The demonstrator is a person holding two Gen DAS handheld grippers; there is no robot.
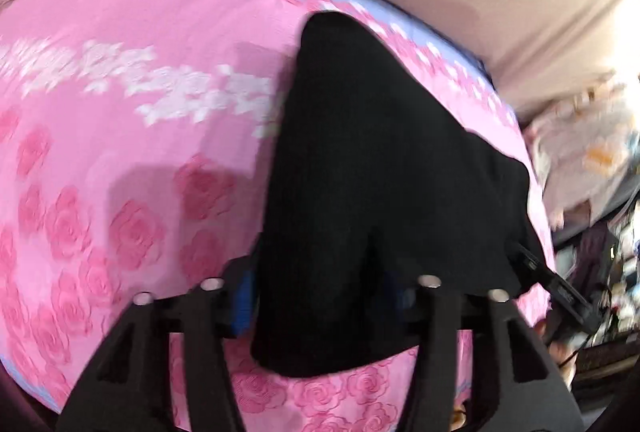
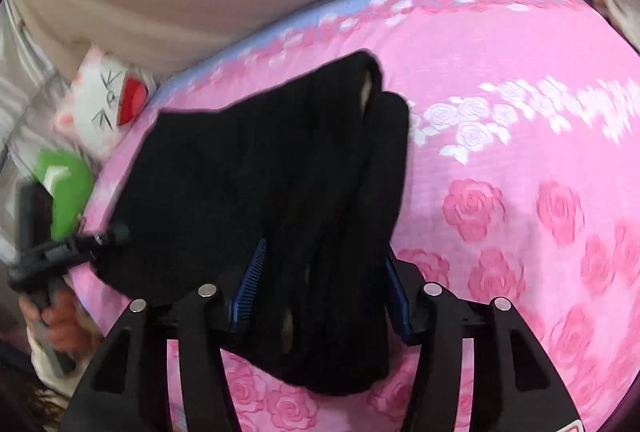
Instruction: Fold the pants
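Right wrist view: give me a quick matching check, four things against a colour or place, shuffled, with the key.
Things:
1. pants
2. bedsheet
3. plush toy
4. green object

Colour or place:
A. white with a red patch, at the sheet's left edge
B. black, between the blue pads
C. below the plush toy, off the sheet
D. pink with a rose print

Pairs: 1-B, 2-D, 3-A, 4-C.

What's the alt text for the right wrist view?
Black pants lie bunched on a pink rose-print bedsheet, one end between the right gripper and its blue-padded jaws. At left, a hand holds the left gripper at the pants' other end.
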